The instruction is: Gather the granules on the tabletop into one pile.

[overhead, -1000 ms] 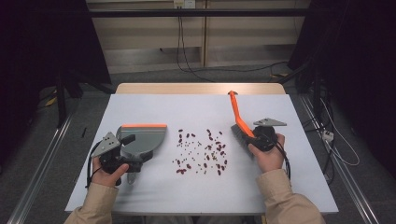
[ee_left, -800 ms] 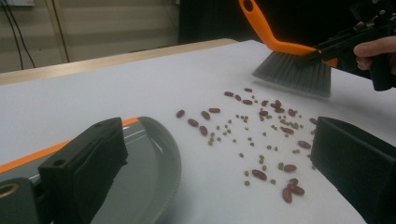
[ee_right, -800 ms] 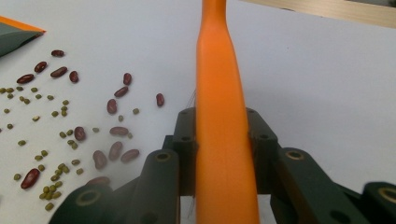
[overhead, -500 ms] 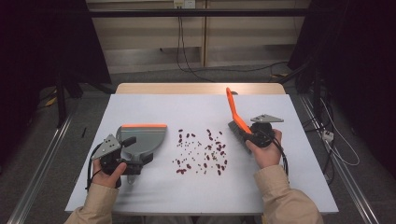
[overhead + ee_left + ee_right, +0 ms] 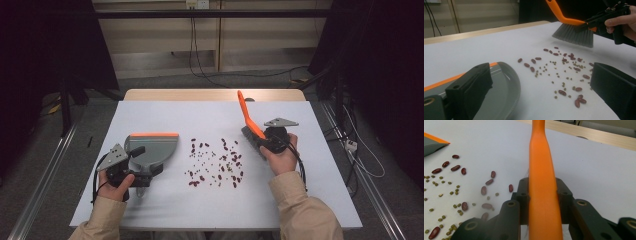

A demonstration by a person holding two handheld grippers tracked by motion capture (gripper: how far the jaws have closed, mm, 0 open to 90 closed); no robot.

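Observation:
Several red beans and small green ones (image 5: 215, 162) lie scattered on the white tabletop between my two grippers. An orange-handled brush (image 5: 247, 117) with grey bristles (image 5: 574, 35) is clamped in my right gripper (image 5: 262, 140), handle slanting up and away, bristles just right of the beans. In the right gripper view both jaws press the orange handle (image 5: 541, 157). A grey dustpan (image 5: 155, 145) with an orange lip lies flat left of the beans. My left gripper (image 5: 147, 161) sits at its rear, jaws wide apart (image 5: 542, 75), one jaw over the pan (image 5: 504, 95), nothing between the pads.
The white table cover (image 5: 175, 115) ends in a wooden strip (image 5: 215, 95) at the far edge. Cables (image 5: 195, 55) run over the floor behind the table, and dark curtains flank both sides. Bare tabletop lies beyond and in front of the beans.
The brush and right gripper have shifted slightly left, bringing the bristles nearer the beans. The left gripper and the dustpan have stayed put.

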